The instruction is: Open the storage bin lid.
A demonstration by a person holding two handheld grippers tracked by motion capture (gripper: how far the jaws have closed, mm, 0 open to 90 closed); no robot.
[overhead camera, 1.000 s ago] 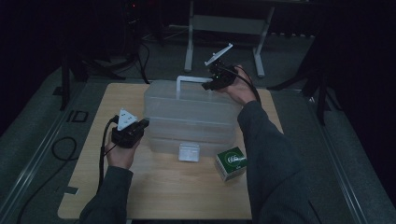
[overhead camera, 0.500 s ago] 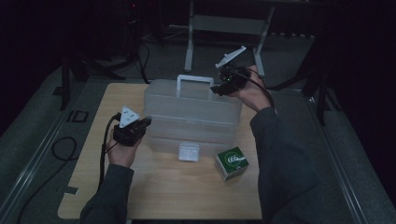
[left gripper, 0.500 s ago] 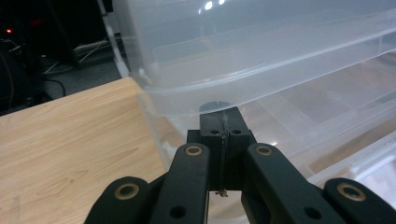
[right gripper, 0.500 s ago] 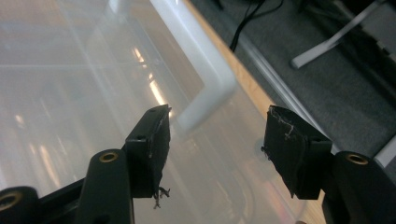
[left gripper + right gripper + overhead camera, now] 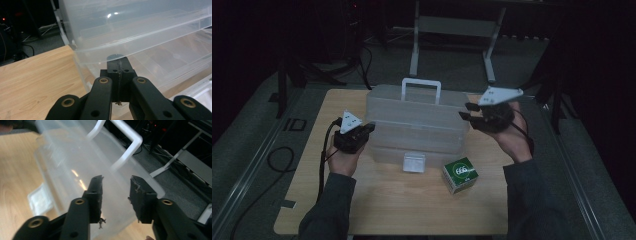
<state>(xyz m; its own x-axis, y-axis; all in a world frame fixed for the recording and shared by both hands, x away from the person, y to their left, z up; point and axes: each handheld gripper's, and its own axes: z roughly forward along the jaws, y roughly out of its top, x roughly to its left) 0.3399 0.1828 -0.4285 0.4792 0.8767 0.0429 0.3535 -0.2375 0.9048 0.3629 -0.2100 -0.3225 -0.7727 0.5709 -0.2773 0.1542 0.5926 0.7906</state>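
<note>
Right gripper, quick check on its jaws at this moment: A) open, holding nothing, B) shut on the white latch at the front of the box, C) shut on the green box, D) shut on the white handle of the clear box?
A. In the right gripper view the right gripper has its jaws spread with a clear gap and nothing in it, off the end of the clear box, short of the white handle.

On the table [image 5: 387,210], a small carton [image 5: 459,175] lies before the storage box [image 5: 417,125].
</note>
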